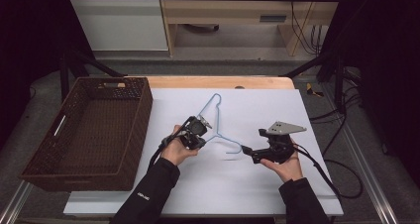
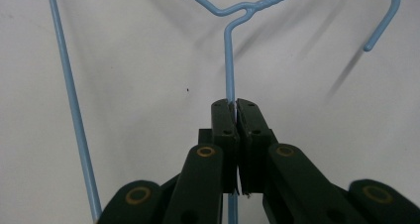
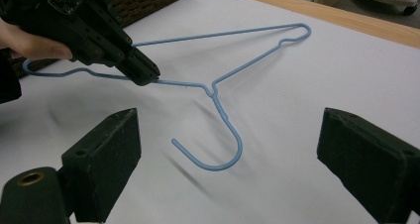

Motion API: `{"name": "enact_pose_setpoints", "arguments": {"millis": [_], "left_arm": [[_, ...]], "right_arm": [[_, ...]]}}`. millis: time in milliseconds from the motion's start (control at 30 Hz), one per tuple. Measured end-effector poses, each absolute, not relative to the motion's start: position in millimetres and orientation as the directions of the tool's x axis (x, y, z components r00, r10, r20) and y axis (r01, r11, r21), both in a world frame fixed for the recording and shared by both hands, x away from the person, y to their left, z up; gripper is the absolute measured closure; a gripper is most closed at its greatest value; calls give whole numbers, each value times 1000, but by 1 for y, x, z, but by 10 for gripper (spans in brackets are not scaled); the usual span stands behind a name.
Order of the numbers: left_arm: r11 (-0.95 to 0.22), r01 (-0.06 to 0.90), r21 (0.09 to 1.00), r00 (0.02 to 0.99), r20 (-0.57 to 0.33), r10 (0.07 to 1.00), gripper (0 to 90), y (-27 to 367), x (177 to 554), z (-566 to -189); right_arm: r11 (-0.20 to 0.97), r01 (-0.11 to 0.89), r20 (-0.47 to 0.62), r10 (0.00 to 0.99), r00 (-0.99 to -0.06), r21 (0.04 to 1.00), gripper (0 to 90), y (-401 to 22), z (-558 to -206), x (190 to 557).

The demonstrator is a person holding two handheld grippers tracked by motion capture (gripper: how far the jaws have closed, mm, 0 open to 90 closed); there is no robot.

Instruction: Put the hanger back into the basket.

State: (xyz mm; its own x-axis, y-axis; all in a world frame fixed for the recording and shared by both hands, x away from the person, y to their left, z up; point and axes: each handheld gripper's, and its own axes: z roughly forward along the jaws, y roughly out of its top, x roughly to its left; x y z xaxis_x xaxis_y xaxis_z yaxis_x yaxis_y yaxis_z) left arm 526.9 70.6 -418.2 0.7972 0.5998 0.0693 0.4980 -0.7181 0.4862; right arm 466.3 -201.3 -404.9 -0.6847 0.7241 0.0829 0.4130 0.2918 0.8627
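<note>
Right tongs gaping nr hanger; left tongs clamp its wire, white sheet on table, dim rm.

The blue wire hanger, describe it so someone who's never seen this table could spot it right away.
Start at the white sheet that covers the table, to the right of the brown wicker basket. Near the sheet's middle, between the person's two hands, is the blue wire hanger, one shoulder wire clamped in the left tool. It is the one thin, pale blue thing there, its hook toward the open right tool.
</note>
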Motion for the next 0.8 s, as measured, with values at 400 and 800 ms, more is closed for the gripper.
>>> {"name": "enact_pose_setpoints", "arguments": {"millis": [400, 800], "left_arm": [[-712, 498, 495, 799, 57, 598, 877, 70, 525, -420], [-703, 500, 505, 800, 41, 599, 876, 73, 525, -419]], "right_arm": [[308, 420, 78, 722, -687, 854, 138, -194, -404, 479], [328, 449, 97, 710, -698, 831, 181, -171, -411, 502]]}}
